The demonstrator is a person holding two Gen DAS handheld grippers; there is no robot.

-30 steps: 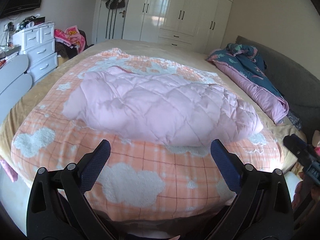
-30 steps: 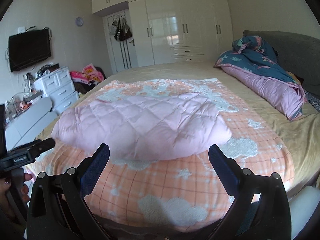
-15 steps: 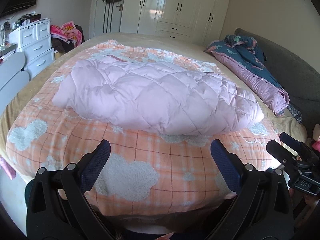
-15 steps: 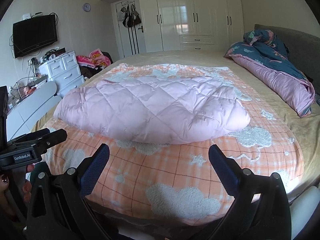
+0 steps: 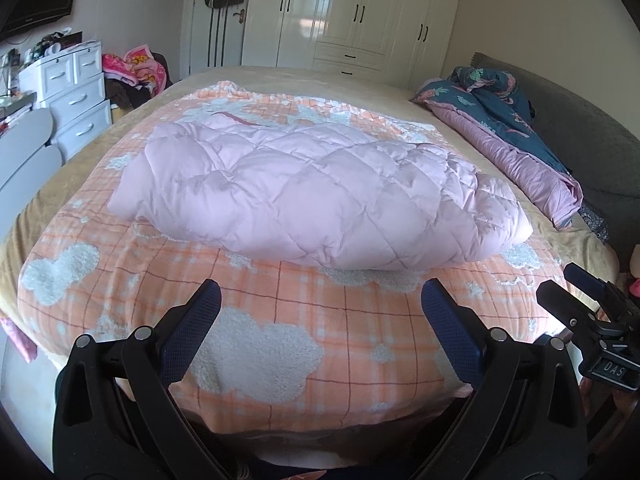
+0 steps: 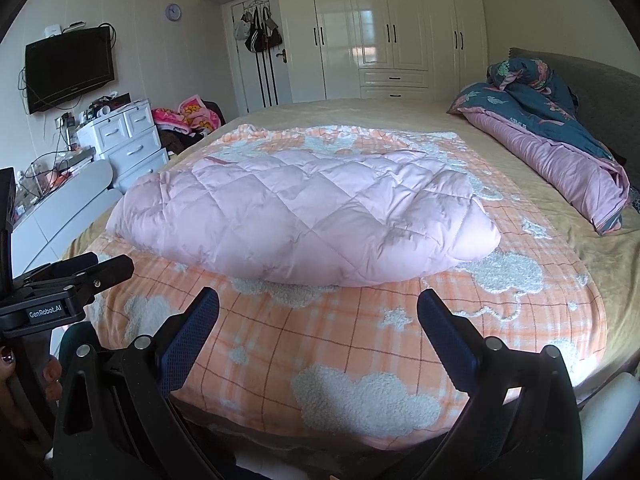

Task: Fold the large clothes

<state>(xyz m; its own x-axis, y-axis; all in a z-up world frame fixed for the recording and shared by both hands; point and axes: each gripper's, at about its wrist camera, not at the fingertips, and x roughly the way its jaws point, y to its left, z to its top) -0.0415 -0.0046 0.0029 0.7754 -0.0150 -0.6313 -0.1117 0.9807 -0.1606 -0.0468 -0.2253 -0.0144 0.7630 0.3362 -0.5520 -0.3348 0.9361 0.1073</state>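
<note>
Drawers: a white set of drawers (image 6: 128,136) stands by the wall at the far left, well apart from the bed.
Hand: a bit of a hand (image 6: 8,364) with dark nails shows low at the left in the right wrist view, wrapped on the left tool's handle.
Left gripper: the left gripper (image 5: 320,300) is held low at the foot of the bed, pointing flat across it. Its two blue fingers (image 5: 192,332) stand wide apart. There is nothing between them. It is near the coat but not touching it.
Blanket: an orange check blanket (image 5: 280,320) with white fluffy clouds is spread over the bed.
Pink coat: the big puffy pink coat (image 5: 304,196) lies in a soft heap in the middle of the blanket.
Right gripper: the right gripper (image 6: 318,308) is held low too, beside the left one, pointing the same way. Its fingers (image 6: 448,340) are spread wide and hold nothing. It does not touch the coat.
Quilt: a blue and purple quilt (image 6: 560,148) is bunched up on the far right, by the grey headboard (image 6: 608,100).
</note>
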